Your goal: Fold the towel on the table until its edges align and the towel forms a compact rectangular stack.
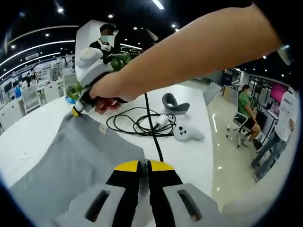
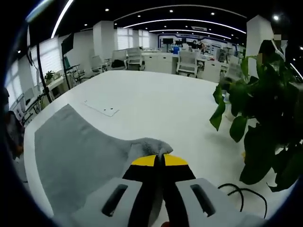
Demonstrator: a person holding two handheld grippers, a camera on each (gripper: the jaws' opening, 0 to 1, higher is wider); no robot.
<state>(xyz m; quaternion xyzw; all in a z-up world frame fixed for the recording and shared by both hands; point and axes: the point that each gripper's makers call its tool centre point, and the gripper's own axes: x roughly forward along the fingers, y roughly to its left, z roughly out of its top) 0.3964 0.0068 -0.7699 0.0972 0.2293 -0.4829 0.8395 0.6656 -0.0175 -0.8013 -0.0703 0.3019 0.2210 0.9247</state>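
A grey towel (image 1: 80, 158) lies spread on the white table (image 1: 38, 127). In the left gripper view my left gripper (image 1: 144, 165) has its yellow-tipped jaws shut on the towel's near edge. Across the cloth, a hand and bare arm hold my right gripper (image 1: 75, 111), which pinches the far corner beside a small white tag (image 1: 102, 128). In the right gripper view that right gripper (image 2: 160, 160) is shut on a raised, bunched corner of the towel (image 2: 75, 156). The rest of the cloth stretches flat to the left.
A coil of black cable (image 1: 142, 125), a white controller (image 1: 188, 132) and a grey strap piece (image 1: 175, 105) lie beyond the towel. A leafy plant (image 2: 265, 123) stands close on the right. A flat white sheet (image 2: 102, 109) lies on the table. People sit past the table edge (image 1: 210, 137).
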